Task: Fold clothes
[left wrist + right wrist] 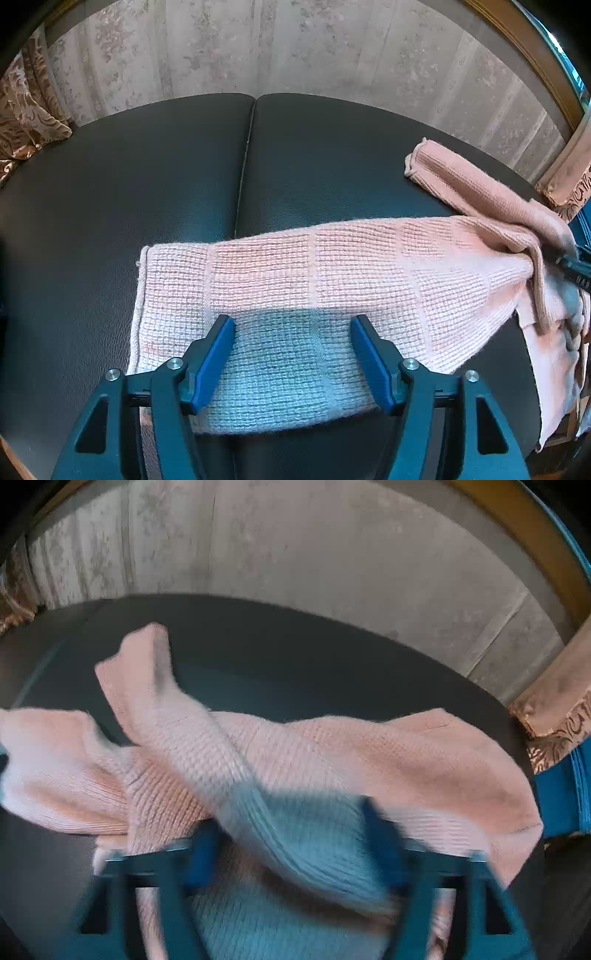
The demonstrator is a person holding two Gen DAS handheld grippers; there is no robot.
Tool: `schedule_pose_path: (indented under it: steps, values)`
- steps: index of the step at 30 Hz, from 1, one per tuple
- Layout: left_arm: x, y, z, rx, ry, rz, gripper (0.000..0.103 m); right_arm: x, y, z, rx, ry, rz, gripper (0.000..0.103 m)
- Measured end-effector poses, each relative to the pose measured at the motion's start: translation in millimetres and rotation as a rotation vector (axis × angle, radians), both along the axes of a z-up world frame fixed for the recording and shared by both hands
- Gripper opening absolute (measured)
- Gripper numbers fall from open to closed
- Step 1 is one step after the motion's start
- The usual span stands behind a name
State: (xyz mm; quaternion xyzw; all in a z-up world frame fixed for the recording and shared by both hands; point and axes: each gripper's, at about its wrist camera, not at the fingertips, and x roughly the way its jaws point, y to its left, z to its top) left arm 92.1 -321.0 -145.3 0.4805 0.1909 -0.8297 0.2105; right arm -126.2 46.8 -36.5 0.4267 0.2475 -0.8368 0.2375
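Left wrist view: a pink knitted garment (pixel 332 266) lies on the dark padded table (pixel 147 166), its long axis running across the table from near the middle toward the right edge. A sleeve (pixel 480 184) angles off toward the far right corner. The left gripper (pixel 293 321) hangs over the near hem, jaws spread wide, pads clear of the knit. At the right edge the right gripper (pixel 569 262) meets bunched fabric.

Right wrist view: blurred. The right gripper (pixel 291 823) has the knit between partly closed jaws, probably pinching it; the sleeve (pixel 147 672) points to the far left.
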Motion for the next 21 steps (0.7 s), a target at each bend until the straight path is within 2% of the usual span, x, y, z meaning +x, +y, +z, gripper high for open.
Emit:
schedule_pose_path:
  steps: [2, 4, 6, 10, 12, 13, 14, 17, 19, 20, 21]
  values:
    - [2, 2, 1, -0.005, 0.001, 0.001, 0.068, -1, 5, 14, -0.022, 0.039, -0.011, 0.017]
    - [5, 3, 3, -0.007, 0.002, 0.003, 0.068, -4, 15, 31, -0.049, 0.103, -0.05, 0.017]
    - [6, 5, 4, -0.006, 0.001, 0.002, 0.069, -14, 46, 61, -0.09, 0.191, -0.141, 0.016]
    - [6, 8, 6, -0.004, 0.003, 0.003, 0.069, -54, 162, 113, -0.166, 0.298, -0.489, 0.016]
    - [8, 9, 7, -0.011, 0.005, 0.002, 0.069, -80, 225, 117, -0.124, 0.321, -0.689, 0.018]
    - [8, 10, 8, -0.014, 0.007, 0.002, 0.069, -87, 262, 110, -0.084, 0.309, -0.809, 0.02]
    - [9, 11, 9, -0.015, 0.007, 0.001, 0.069, -88, 286, 103, -0.073, 0.289, -0.881, 0.029]
    - [9, 13, 11, -0.015, 0.002, -0.005, 0.069, -75, 348, 80, -0.114, 0.234, -1.03, 0.038]
    - [7, 12, 12, -0.016, -0.005, -0.01, 0.069, -52, 356, 70, -0.162, 0.266, -1.013, 0.05]
    - [6, 11, 12, -0.017, -0.008, -0.012, 0.069, -43, 350, 67, -0.193, 0.281, -0.974, 0.06]
    - [5, 10, 13, -0.02, -0.011, -0.015, 0.069, -30, 340, 64, -0.223, 0.293, -0.926, 0.067]
